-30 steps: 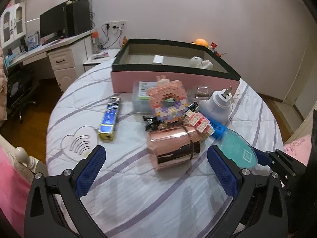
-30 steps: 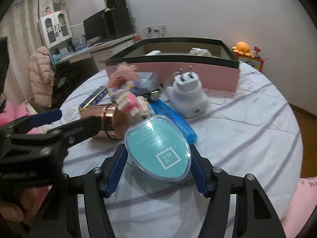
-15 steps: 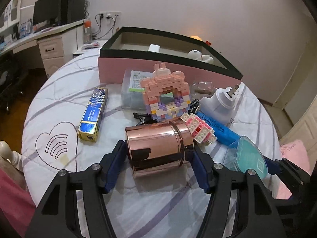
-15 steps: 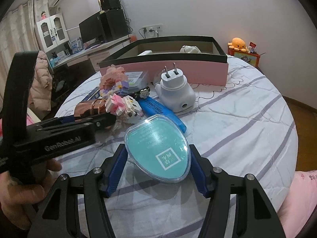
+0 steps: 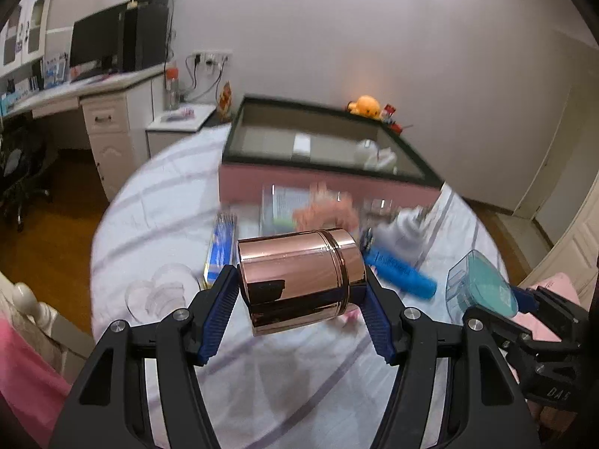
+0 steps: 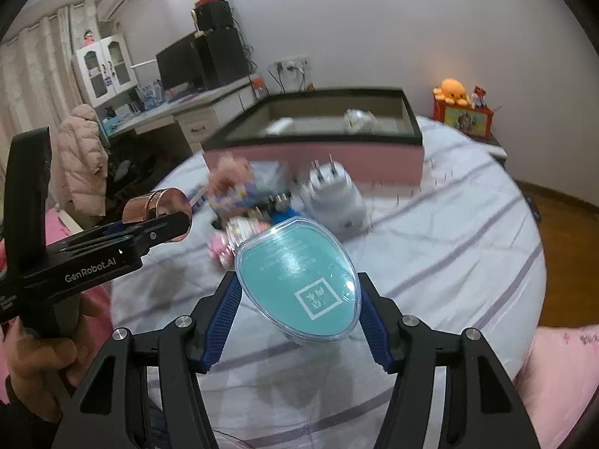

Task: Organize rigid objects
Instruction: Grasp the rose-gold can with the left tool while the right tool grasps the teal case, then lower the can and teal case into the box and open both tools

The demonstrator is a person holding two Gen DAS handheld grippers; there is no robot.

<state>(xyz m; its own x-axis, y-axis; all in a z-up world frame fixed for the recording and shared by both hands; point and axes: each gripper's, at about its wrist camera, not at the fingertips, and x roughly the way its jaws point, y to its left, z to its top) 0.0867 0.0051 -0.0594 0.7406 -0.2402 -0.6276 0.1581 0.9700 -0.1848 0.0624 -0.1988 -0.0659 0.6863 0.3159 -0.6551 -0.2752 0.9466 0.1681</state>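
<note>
My left gripper (image 5: 301,310) is shut on a shiny copper can (image 5: 299,280), held on its side above the round table; the can also shows in the right wrist view (image 6: 157,204). My right gripper (image 6: 297,301) is shut on a teal oval case with a clear lid (image 6: 299,280), lifted off the table; the case shows at the right in the left wrist view (image 5: 483,292). A pink box with a dark rim (image 5: 329,183) stands open at the back, with a few white items inside.
On the striped tablecloth (image 6: 449,243) lie a pink brick figure (image 6: 232,176), a white plug adapter (image 6: 335,198), a blue tube (image 5: 400,273) and a blue-gold box (image 5: 221,247). A desk with a monitor (image 5: 101,48) stands at the left.
My left gripper closed on the copper can and lifted it off the table. My right gripper rose with the teal case.
</note>
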